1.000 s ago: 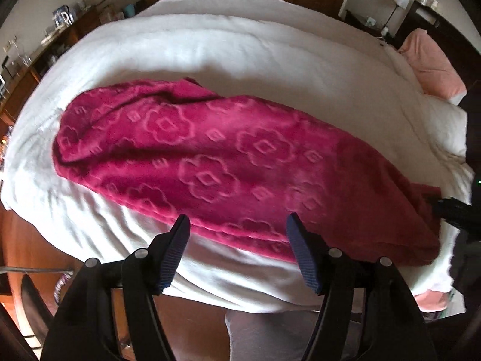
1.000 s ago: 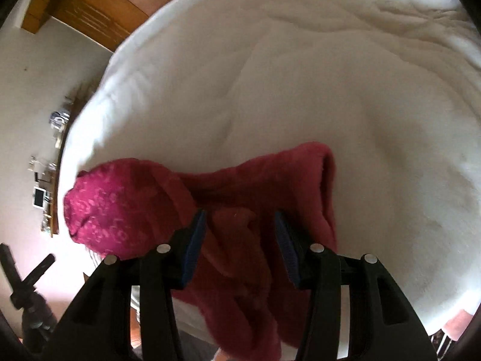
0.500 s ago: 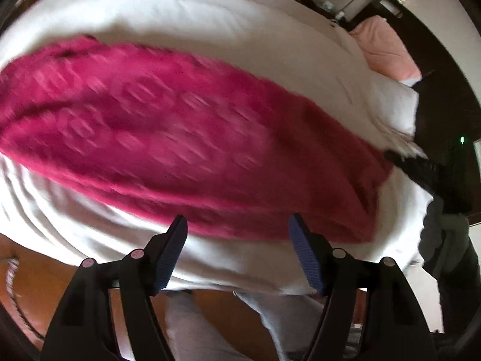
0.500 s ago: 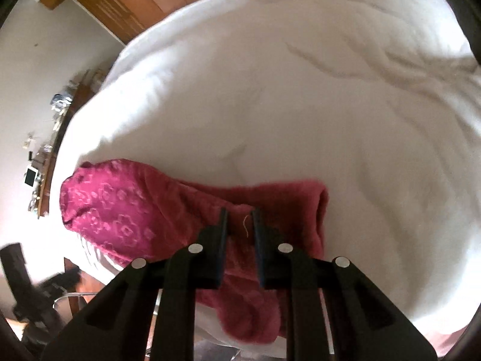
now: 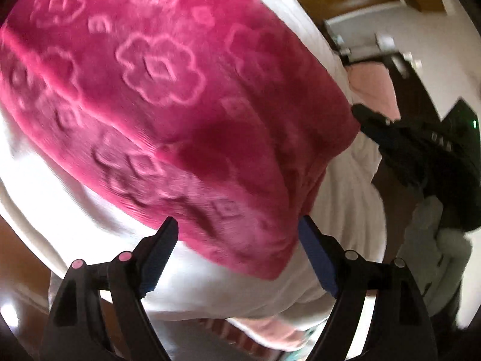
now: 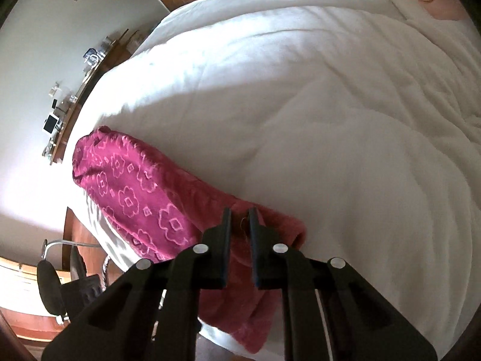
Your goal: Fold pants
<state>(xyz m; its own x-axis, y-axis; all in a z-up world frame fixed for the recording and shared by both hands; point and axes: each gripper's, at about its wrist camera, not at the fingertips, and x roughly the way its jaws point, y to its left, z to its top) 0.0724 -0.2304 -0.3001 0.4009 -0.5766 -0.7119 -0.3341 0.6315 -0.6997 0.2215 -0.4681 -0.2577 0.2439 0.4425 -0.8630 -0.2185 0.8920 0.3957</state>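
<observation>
The pants (image 5: 168,96) are magenta fleece with a raised flower pattern, lying long across the white bed. My left gripper (image 5: 237,234) is open, its blue-padded fingers on either side of the near edge of the pants close to one end. My right gripper (image 6: 240,222) is shut on the end of the pants (image 6: 144,189) at the bed's near edge. It also shows in the left wrist view (image 5: 369,120), at the far corner of that same end. Part of the fabric hangs over the bed's edge below my right gripper.
The white duvet (image 6: 330,96) covers the bed. A pink pillow (image 5: 375,87) lies at the headboard end. A shelf with small items (image 6: 69,102) runs along the wall. An office chair (image 6: 51,285) stands on the wooden floor beside the bed.
My right gripper closed from open onto the end of the pants. My left gripper moved along and down to the pants' near edge and stayed open.
</observation>
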